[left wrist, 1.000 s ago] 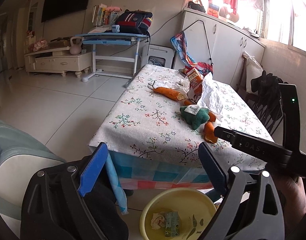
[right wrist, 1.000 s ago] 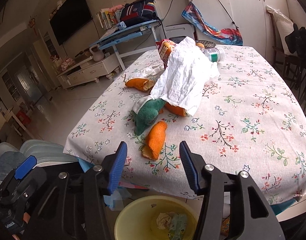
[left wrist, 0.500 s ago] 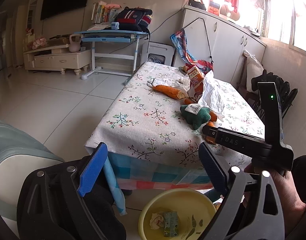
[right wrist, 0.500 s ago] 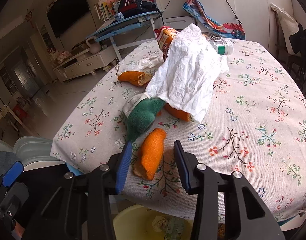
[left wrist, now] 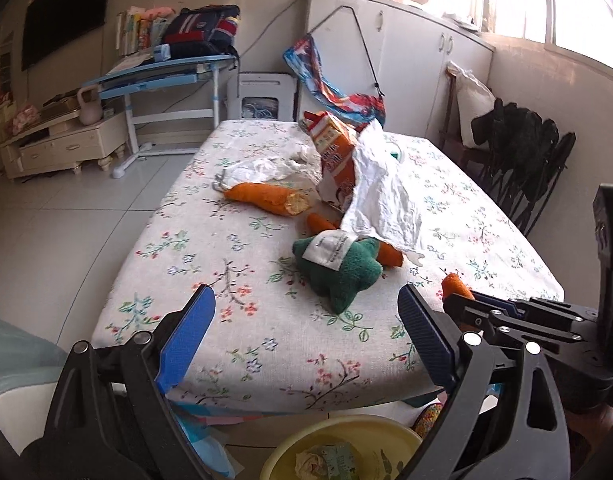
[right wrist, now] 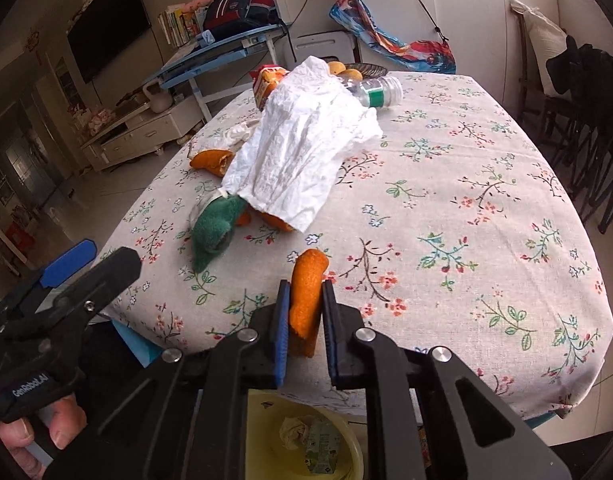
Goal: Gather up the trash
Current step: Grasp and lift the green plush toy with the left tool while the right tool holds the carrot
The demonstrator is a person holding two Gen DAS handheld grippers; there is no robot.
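Observation:
My right gripper (right wrist: 304, 300) is shut on an orange peel (right wrist: 306, 292) near the front edge of the floral table (right wrist: 466, 208). The peel's tip also shows in the left wrist view (left wrist: 454, 285). My left gripper (left wrist: 306, 320) is open and empty, low at the table's front edge. A yellow basin (right wrist: 346, 444) holding a crumpled tissue and a small carton sits on the floor below; it also shows in the left wrist view (left wrist: 290, 452). On the table lie more orange peel (left wrist: 266, 198), a green plush piece (left wrist: 342, 268), white crumpled paper (right wrist: 298, 160), a juice carton (left wrist: 334, 148) and a plastic bottle (right wrist: 378, 92).
Black chairs (left wrist: 522, 160) stand at the table's right side. A blue desk (left wrist: 166, 76) with a backpack, a TV cabinet (left wrist: 58, 144) and white cupboards (left wrist: 406, 60) stand along the walls. A pale sofa edge (left wrist: 10, 368) is at my left.
My right gripper moved forward over the table edge and shut on the orange peel. My left gripper moved forward and up toward the table, still open.

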